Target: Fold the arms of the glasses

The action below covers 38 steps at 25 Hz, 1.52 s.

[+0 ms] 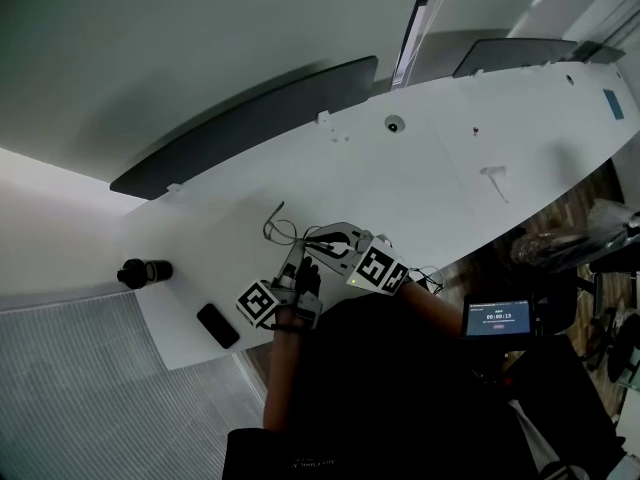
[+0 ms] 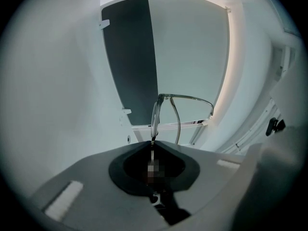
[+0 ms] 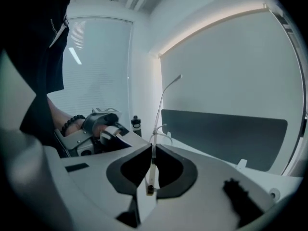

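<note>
**Glasses held between both claws at near table edge**

The glasses (image 2: 177,117) are held over the near edge of the white table (image 1: 450,168). The left claw (image 2: 153,144) is narrow, clamped on a thin part of the frame. The right claw (image 3: 153,150) is narrow, clamped on one thin arm. A black phone (image 1: 217,325) lies at the table's left end, near a black bottle (image 1: 145,271).

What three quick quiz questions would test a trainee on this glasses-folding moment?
1. True or false: the left gripper is shut on the glasses.
2. Which dark thing lies flat near the corner of the table? A mug; B phone; C book.
3. Fill in: the right gripper pinches one thin ____ of the glasses.
Key: 1 true; 2 B; 3 arm.
</note>
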Each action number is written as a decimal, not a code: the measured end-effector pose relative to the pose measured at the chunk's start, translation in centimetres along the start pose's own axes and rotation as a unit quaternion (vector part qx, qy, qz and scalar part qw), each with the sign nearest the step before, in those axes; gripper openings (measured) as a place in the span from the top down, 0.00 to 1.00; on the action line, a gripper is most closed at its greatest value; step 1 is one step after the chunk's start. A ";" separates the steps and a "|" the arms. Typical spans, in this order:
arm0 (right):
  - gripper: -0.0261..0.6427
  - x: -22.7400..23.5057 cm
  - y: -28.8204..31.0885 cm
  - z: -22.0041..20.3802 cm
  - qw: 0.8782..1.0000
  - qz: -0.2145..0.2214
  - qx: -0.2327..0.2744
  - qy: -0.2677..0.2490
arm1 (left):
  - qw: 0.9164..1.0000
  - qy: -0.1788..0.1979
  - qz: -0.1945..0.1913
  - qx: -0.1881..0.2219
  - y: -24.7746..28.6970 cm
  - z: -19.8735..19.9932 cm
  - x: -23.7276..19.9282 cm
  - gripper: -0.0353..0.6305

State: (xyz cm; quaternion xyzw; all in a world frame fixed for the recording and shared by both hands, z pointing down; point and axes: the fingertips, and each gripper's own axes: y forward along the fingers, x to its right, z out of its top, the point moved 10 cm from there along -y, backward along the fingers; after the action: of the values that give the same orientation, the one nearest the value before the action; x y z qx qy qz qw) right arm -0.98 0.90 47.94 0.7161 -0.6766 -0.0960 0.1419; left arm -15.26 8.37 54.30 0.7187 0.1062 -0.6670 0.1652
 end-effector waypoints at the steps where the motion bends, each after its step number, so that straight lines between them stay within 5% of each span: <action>1: 0.92 0.0 -0.1 0.0 1.000 -0.001 -0.003 0.002 | 1.000 0.006 0.001 -0.002 0.1 -0.1 0.0 0.91; 19: 0.92 -0.3 -1.0 -0.3 1.000 -0.010 -0.012 0.007 | 0.998 0.054 -0.005 -0.014 0.7 -0.5 0.8 0.91; 38: 0.92 0.3 -2.0 0.1 0.999 -0.023 0.007 0.025 | 0.999 0.051 0.008 0.009 0.2 0.1 0.4 0.91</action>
State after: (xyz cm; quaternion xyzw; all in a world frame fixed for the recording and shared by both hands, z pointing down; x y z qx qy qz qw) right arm 0.86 0.73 47.16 0.7346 -0.6569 -0.0768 0.1513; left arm -15.26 8.13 53.94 0.7539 0.1022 -0.6294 0.1583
